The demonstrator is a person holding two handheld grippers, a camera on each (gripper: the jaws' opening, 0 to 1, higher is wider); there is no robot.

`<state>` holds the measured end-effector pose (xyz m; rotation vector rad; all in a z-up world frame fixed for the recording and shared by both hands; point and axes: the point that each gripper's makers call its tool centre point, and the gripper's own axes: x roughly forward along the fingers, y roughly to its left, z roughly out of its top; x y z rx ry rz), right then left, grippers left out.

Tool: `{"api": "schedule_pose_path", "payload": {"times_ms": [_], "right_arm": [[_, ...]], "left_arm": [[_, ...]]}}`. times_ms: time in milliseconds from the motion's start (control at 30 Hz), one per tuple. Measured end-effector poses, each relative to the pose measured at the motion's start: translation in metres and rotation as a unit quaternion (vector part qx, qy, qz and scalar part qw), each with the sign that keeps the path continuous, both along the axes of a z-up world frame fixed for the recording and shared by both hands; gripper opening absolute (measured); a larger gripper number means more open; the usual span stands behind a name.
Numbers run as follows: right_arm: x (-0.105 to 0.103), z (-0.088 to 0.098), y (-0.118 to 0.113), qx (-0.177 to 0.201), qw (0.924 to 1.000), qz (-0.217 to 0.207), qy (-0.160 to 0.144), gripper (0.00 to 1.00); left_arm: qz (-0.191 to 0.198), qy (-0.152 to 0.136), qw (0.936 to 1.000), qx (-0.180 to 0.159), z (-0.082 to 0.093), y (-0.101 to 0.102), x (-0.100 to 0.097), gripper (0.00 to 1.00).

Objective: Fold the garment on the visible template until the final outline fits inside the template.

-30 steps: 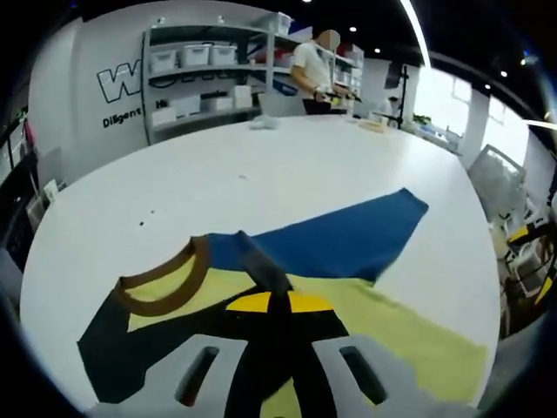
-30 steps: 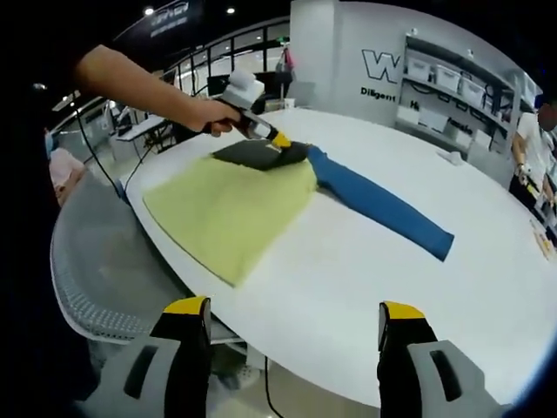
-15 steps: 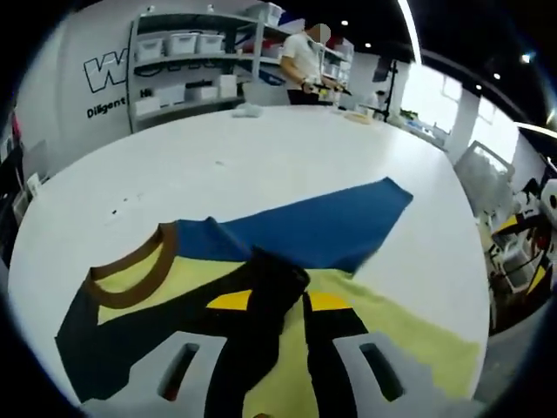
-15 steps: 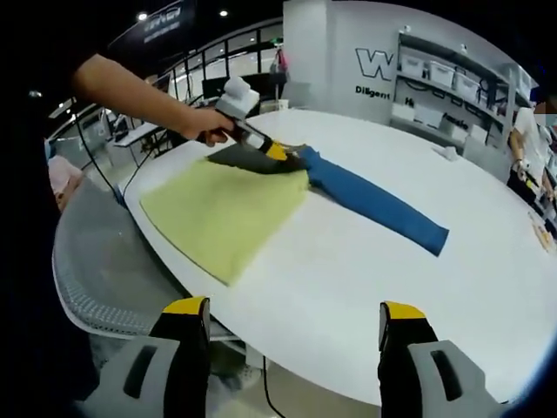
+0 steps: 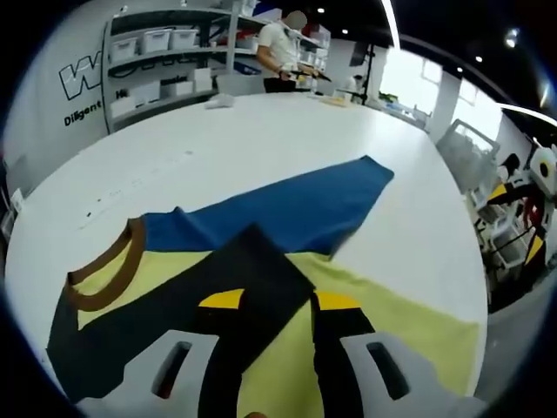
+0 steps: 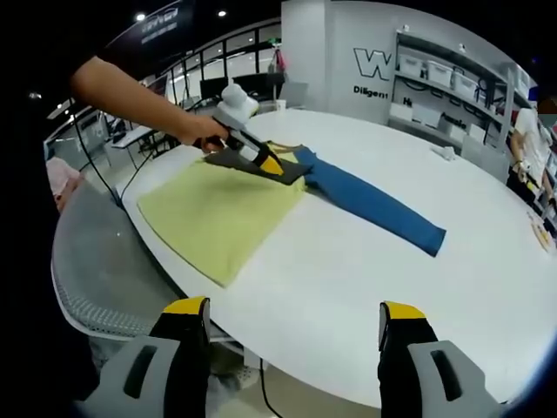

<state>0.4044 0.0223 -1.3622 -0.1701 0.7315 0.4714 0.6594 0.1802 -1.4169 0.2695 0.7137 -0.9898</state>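
Observation:
A garment lies on the white round table (image 6: 392, 287): a yellow-green body (image 6: 218, 213), a brown collar (image 5: 104, 279), and a blue sleeve (image 6: 374, 205) stretched out flat away from the body. My left gripper (image 5: 278, 300) is shut on the black sleeve (image 5: 252, 270), holding it a little above the yellow-green body (image 5: 392, 335). The right gripper view has that left gripper (image 6: 277, 167) in a person's hand (image 6: 187, 126), with the black sleeve (image 6: 239, 158) under it. My right gripper (image 6: 294, 309) stands open, beyond the table's near edge, well clear of the cloth.
A grey mesh chair (image 6: 87, 287) stands by the table's edge near the garment. Shelves with white bins (image 5: 165, 52) line the back wall, and a person (image 5: 283, 52) stands at the table's far end. Small items (image 5: 218, 102) lie on the far side of the table.
My left gripper has carried the black sleeve from near the collar across the yellow-green body, toward the blue sleeve. The right gripper has stayed where it was.

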Motion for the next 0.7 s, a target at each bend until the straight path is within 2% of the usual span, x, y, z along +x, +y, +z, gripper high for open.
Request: {"api": "schedule_pose_path", "payload": {"times_ms": [67, 167, 467, 700], "right_arm": [[0.0, 0.0, 0.0, 0.001, 1.0, -0.001, 0.0, 0.77], [0.0, 0.0, 0.0, 0.0, 1.0, -0.001, 0.0, 0.77], [0.015, 0.004, -0.005, 0.001, 0.9999, -0.004, -0.012, 0.77], [0.024, 0.004, -0.014, -0.015, 0.9998, 0.005, -0.016, 0.77]], "left_arm": [[-0.008, 0.012, 0.9999, 0.002, -0.005, -0.003, -0.005, 0.28], [-0.014, 0.01, 0.9998, 0.011, -0.005, -0.002, -0.008, 0.26], [0.0, 0.002, 1.0, -0.007, 0.02, 0.01, -0.002, 0.28], [0.004, -0.015, 0.9998, -0.015, 0.032, 0.02, 0.0, 0.42]]}}
